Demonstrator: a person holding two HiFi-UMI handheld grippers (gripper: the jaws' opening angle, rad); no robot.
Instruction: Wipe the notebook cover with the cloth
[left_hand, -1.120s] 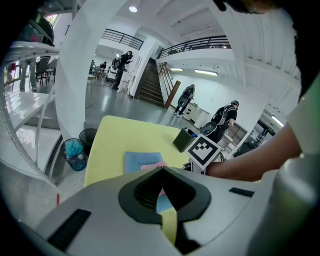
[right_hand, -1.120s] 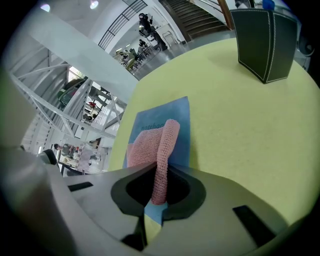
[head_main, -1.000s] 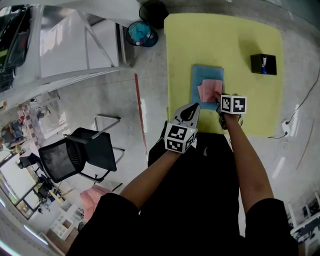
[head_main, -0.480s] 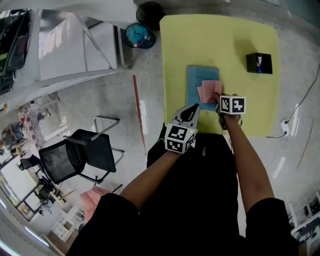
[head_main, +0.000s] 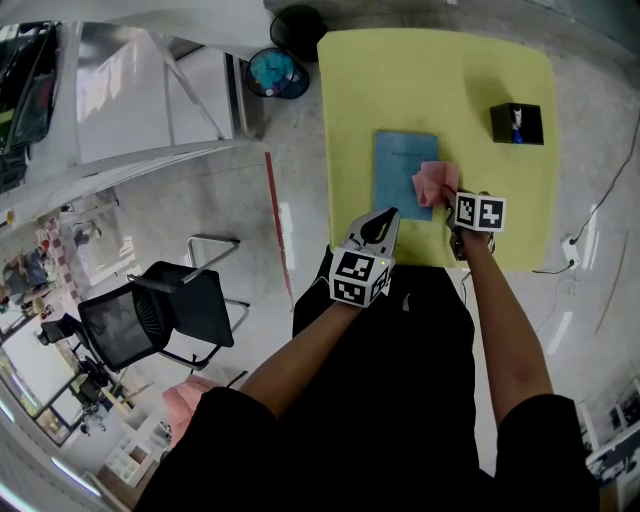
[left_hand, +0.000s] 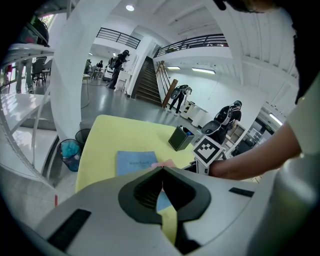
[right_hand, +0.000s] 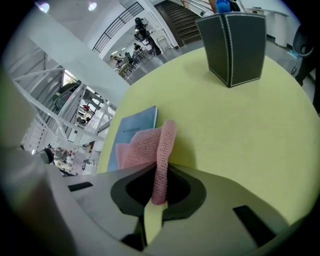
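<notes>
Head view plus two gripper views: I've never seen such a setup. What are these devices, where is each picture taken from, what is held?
No robot here: a person holds a two-jaw gripper in each hand; the marker cubes belong to them. The head view looks down from the person's head; each gripper view looks along its gripper's jaws. On the yellow table are a blue notebook and a dark pen holder. The right gripper is shut on a pink cloth at the notebook's right edge. The left gripper is shut and empty, near the table's front edge.
</notes>
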